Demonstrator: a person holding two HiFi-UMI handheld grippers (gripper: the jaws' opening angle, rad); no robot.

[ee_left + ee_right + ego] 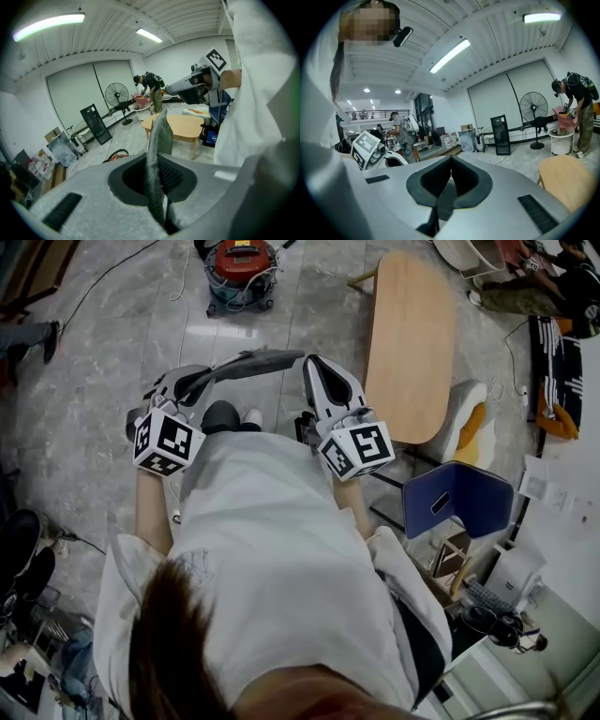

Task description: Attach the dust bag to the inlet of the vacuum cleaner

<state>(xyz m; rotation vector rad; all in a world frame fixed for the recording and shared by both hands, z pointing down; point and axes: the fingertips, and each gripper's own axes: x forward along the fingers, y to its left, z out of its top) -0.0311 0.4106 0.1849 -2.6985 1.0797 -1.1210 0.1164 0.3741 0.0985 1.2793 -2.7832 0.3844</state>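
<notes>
Across the grey marbled floor (112,352), well ahead of the person, stands the red canister vacuum cleaner (242,268), so by my reckoning the attaching has not begun; reaching it and fitting the inlet are all left. The flat grey felt-like dust bag (258,362) hangs in the air, pinched edge-on in the clenched left gripper (208,376), limp and coarse-woven. The right gripper (316,367) is closed tight beside the bag's far end, with nothing visible between its jaws. An oval pale wooden table (408,343) stands to the right.
</notes>
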